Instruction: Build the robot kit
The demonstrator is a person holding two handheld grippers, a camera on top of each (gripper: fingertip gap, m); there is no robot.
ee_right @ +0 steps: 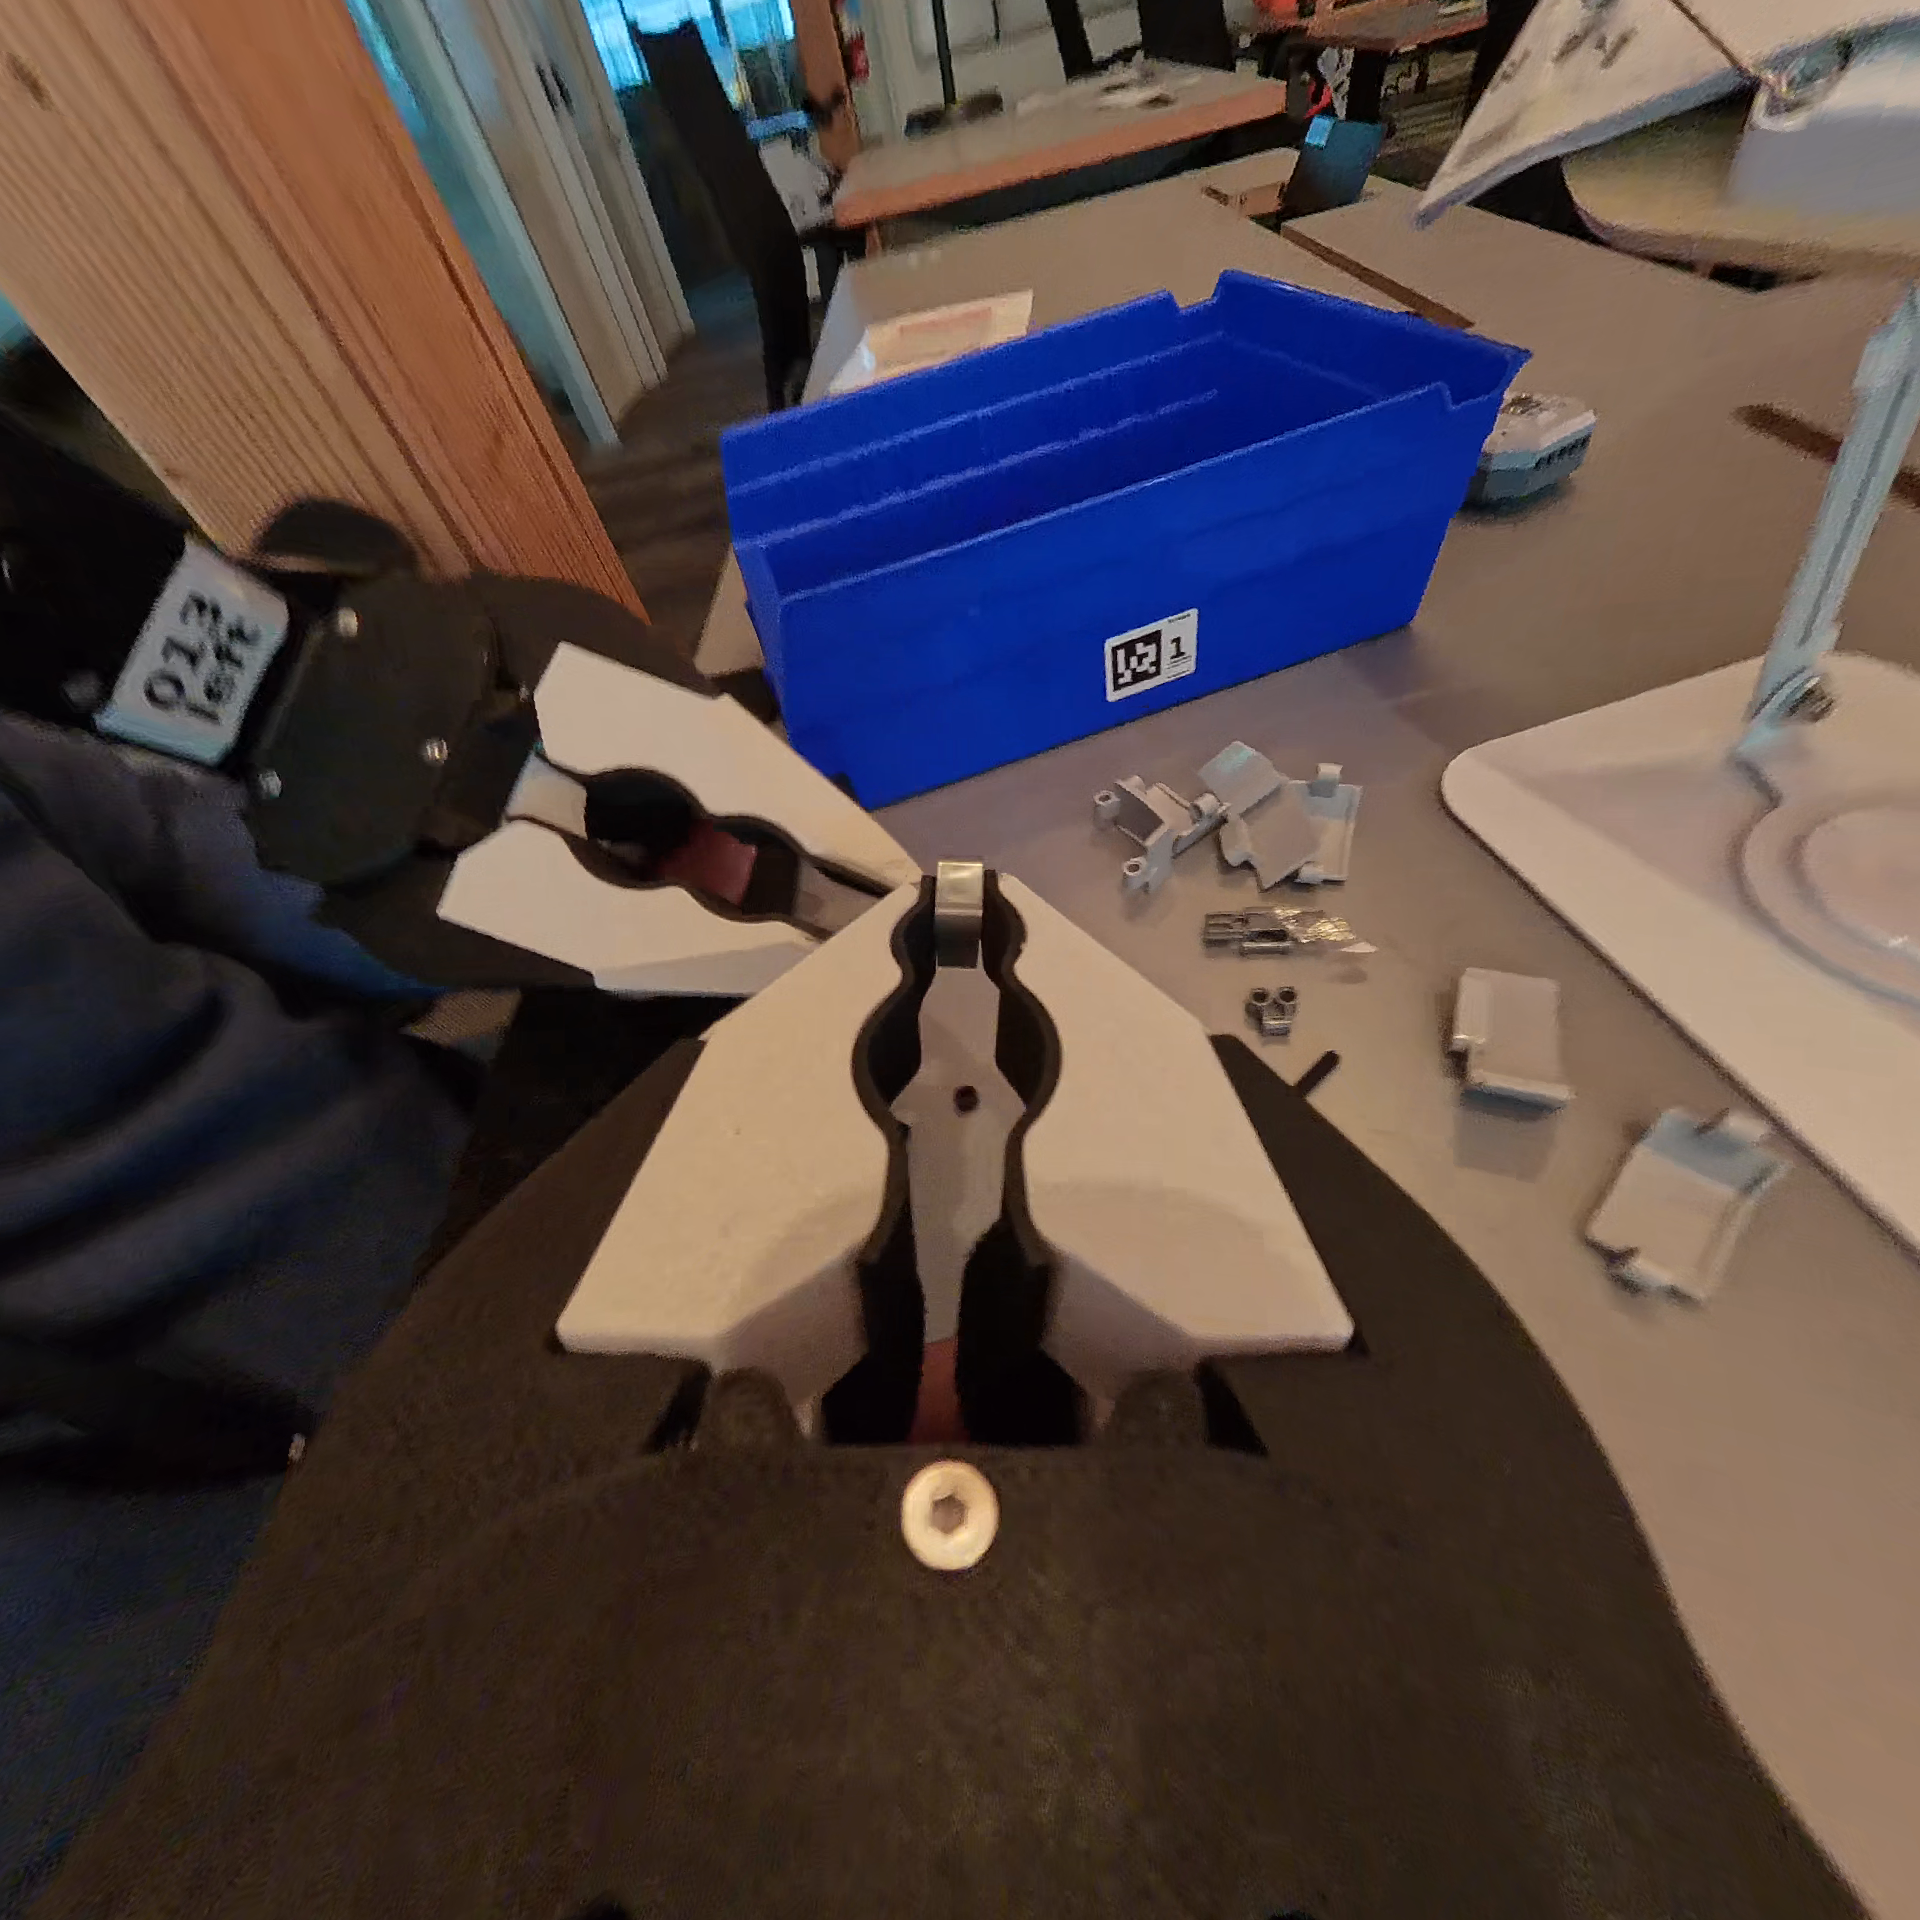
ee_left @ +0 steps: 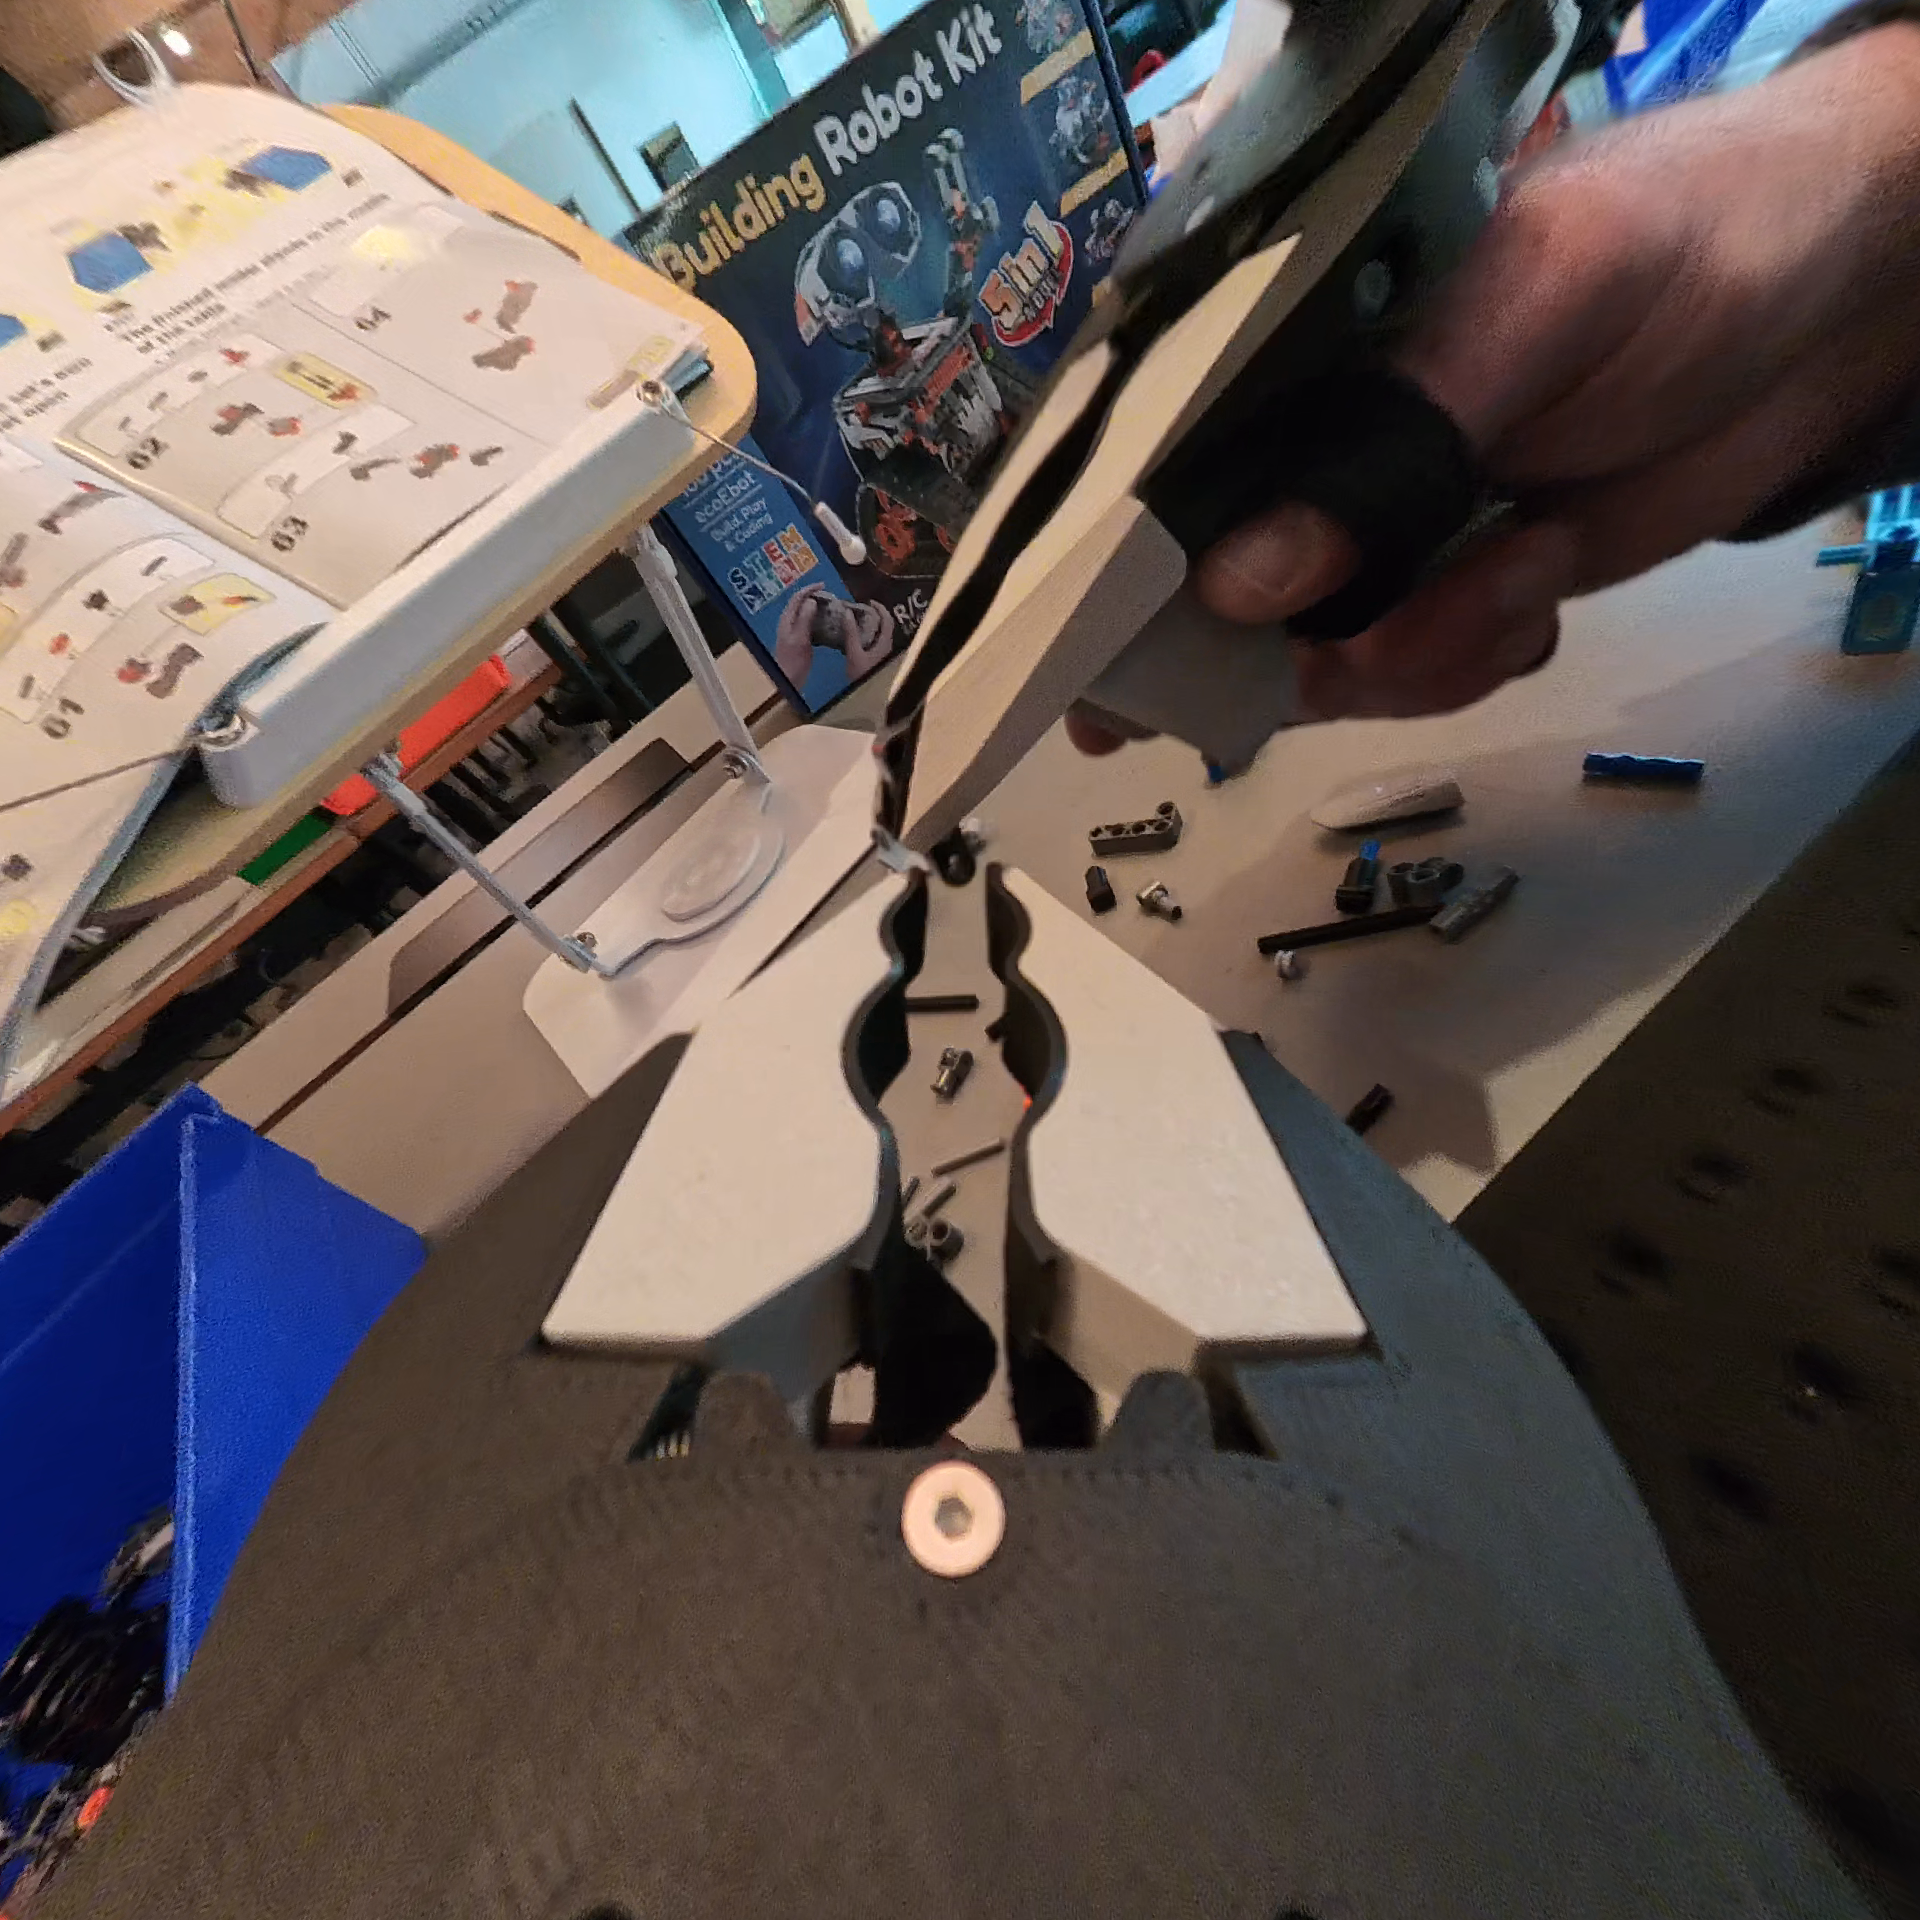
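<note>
My left gripper (ee_left: pixel 951 878) hovers over the grey table (ee_left: pixel 1558 987), its tips closed on a small black piece (ee_left: pixel 951 862). My right gripper (ee_right: pixel 956 883) is shut on a long light-grey piece (ee_right: pixel 956 920) that runs back between its fingers. The two grippers meet tip to tip. In the left wrist view the right gripper (ee_left: pixel 896 831) comes down from the upper right, held by a hand (ee_left: pixel 1662 364), with the grey piece's end (ee_left: pixel 902 857) beside the black piece. In the right wrist view the left gripper (ee_right: pixel 883 883) comes in from the left.
An open instruction booklet (ee_left: pixel 260 364) rests on a stand with a white base (ee_right: pixel 1621 831). A kit box (ee_left: pixel 914 312) stands behind it. A blue bin (ee_right: pixel 1039 582) sits on the table. Loose black parts (ee_left: pixel 1340 925) and grey panels (ee_right: pixel 1236 821) lie scattered. Less than 4 cm separates the two grippers' tips. Left tips and right tips are each some 25 cm from the white base (ee_right: pixel 1621 831). It is also in sight in the left wrist view (ee_left: pixel 678 987).
</note>
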